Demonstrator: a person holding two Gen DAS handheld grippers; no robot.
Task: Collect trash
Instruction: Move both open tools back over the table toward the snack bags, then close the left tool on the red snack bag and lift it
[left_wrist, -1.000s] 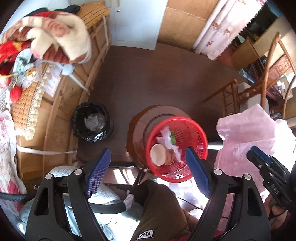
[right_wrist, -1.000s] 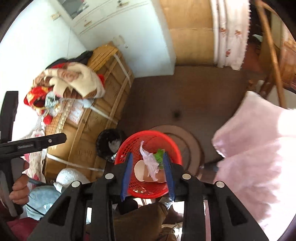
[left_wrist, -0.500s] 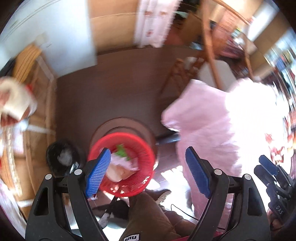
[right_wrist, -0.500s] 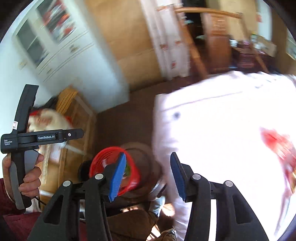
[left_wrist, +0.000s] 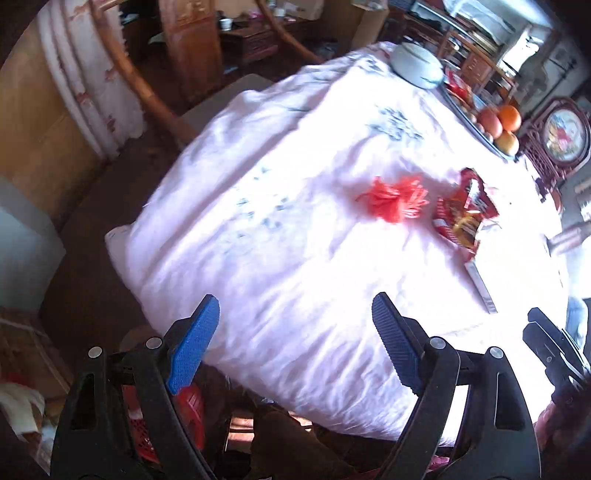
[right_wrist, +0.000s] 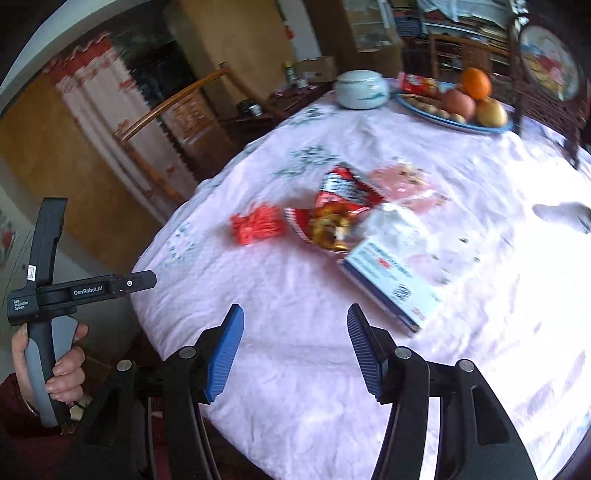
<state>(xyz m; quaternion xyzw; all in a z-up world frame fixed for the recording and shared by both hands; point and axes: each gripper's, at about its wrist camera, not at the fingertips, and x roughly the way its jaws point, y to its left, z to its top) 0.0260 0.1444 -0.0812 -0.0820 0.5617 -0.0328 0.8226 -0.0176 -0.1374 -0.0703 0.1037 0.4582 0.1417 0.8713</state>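
Trash lies on the table's pink cloth (right_wrist: 295, 369): a crumpled red wrapper (right_wrist: 258, 223), an open red snack bag (right_wrist: 332, 206), a white tissue (right_wrist: 395, 221), a pink plastic bag (right_wrist: 406, 181) and a white and blue box (right_wrist: 391, 280). My right gripper (right_wrist: 295, 308) hovers over the near edge, short of the box; its jaws are opening with nothing between them. My left gripper (left_wrist: 295, 299) is wide open and empty over bare cloth, the red wrapper (left_wrist: 395, 195) and snack bag (left_wrist: 461, 218) beyond it. A hand holds the left gripper's body (right_wrist: 55, 291) at the table's left.
A white lidded bowl (right_wrist: 360, 90) and a blue fruit plate (right_wrist: 491, 129) stand at the table's far side. A wooden chair (right_wrist: 166, 110) stands behind the table on the left. A red basket (left_wrist: 188, 406) shows low beside the table.
Both grippers have swung away from the red basket on the floor stool and now face the table top. The right jaws have spread wider; the left stayed wide.
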